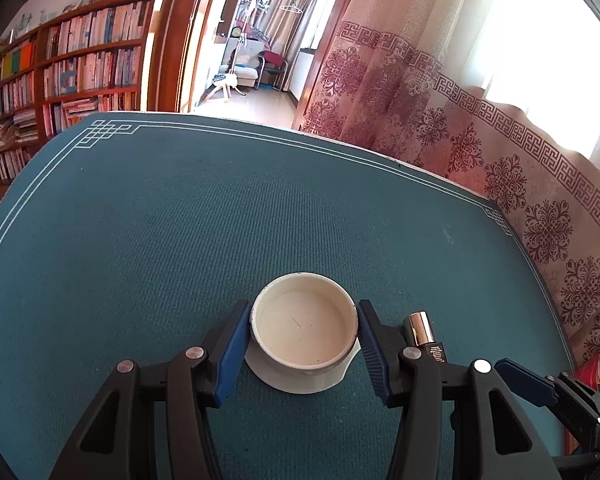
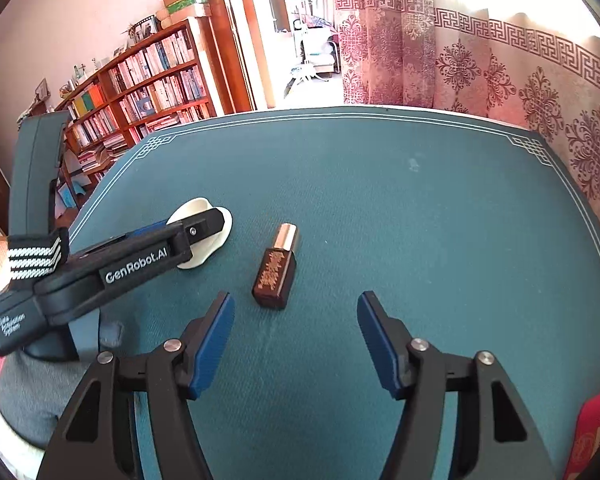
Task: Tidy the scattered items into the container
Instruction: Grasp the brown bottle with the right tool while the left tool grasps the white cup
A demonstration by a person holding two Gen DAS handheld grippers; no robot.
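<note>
Teal felt with a white line border covers the table [image 1: 180,208]; a bookshelf [image 1: 72,64] stands behind it on the left and a patterned curtain [image 1: 480,152] hangs on the right.

Left gripper [image 1: 304,328]: in its own view it is pitched downward toward the table, and its blue pads sit against opposite sides of the white round container's [image 1: 304,336] rim. The container is upright, empty inside, and rests on the felt on a wider white base. The jaws are clenched on it. In the right wrist view this left gripper [image 2: 204,224] reaches in from the left edge, its black body angled up toward the container [image 2: 204,232], which it partly covers. A sleeve with a striped cuff [image 2: 36,258] sits behind it.

Small brown bottle [image 2: 276,268]: it lies on its side on the felt, gold cap pointing away, just right of the container and not touching it. In the left wrist view, the bottle [image 1: 424,332] shows beside the right finger.

Right gripper [image 2: 296,320]: pitched downward above the felt, jaws released, nothing between the pads. The bottle lies just ahead of the fingertips, nearer the left finger [image 2: 216,332].
</note>
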